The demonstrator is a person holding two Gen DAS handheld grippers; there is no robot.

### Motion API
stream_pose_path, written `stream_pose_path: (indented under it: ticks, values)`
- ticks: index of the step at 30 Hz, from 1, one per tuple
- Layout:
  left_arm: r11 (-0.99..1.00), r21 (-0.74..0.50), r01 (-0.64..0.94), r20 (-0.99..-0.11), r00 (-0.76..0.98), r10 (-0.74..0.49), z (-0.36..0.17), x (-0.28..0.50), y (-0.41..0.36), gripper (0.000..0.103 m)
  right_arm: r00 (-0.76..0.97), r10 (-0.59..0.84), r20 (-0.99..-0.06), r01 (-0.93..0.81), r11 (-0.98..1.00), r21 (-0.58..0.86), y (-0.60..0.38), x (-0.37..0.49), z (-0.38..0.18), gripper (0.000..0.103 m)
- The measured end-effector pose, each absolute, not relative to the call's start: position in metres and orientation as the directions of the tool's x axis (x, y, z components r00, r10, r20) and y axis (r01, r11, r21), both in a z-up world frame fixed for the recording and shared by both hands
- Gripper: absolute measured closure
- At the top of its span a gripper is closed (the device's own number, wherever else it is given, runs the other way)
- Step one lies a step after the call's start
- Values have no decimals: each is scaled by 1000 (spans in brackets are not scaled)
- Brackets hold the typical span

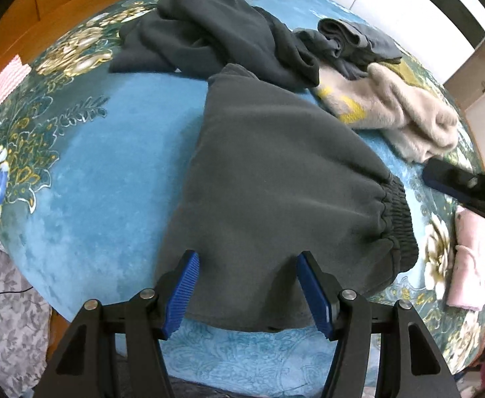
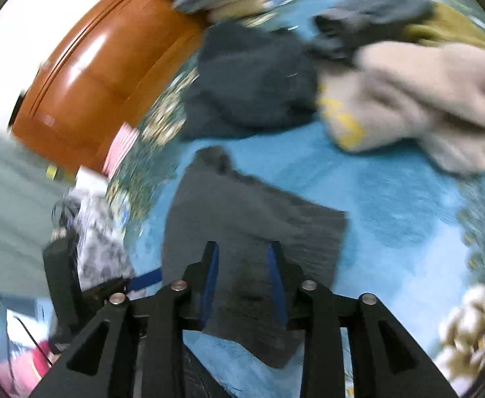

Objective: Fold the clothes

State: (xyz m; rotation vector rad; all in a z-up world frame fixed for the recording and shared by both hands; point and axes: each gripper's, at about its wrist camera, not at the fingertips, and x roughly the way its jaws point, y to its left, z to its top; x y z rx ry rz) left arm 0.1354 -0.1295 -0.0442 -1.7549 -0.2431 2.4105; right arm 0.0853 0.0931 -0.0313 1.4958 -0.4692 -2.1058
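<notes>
Left gripper (image 1: 247,262) fingers spread, hovering over grey trousers (image 1: 269,179) on bed (image 1: 109,165); right gripper (image 2: 244,248) likewise released. Mid-fold; next, pinching hem.

Evenly and softly lit, fairly bright, with faint shadows only. Left wrist view sharp at centre, bowed and dark-vignetted toward the rim. Right wrist view smeared throughout by motion blur, worst at the edges. White glare streaks across the glossy orange-brown wooden headboard (image 2: 86,76).
</notes>
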Motion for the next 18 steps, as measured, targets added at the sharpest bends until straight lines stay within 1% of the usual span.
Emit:
stream_pose_path:
  ticks: [1,4,6,10,12,15,16,18]
  values:
    - [-973,-231,-16,-922,-316,224,-41,136,-134,38,-243,-588,-772,229,-808,543,84,84,-37,71]
    - [-963,-268,10,-903,-350,248,-31,137,-146,38,-201,-530,-824,213,-845,491,74,82,-72,71]
    - [-958,-287,-10,-889,-370,270,-24,138,-146,38,-179,-507,-843,213,-856,470,71,82,-91,71]
    - [-942,-330,-63,-864,-381,328,-19,134,-138,38,-187,-516,-836,219,-852,476,74,84,-83,71]
    - [-936,-343,-80,-859,-377,347,-18,129,-134,38,-205,-526,-825,234,-845,481,76,90,-67,70]
    - [-930,-358,-83,-860,-359,363,-25,125,-131,38,-214,-512,-832,271,-849,453,77,100,-53,67]
    - [-929,-362,-78,-863,-347,366,-31,124,-131,38,-200,-502,-841,277,-852,443,77,105,-56,65]
    - [-929,-363,-70,-873,-324,365,-42,121,-130,38,-172,-505,-846,268,-850,453,75,108,-67,64]
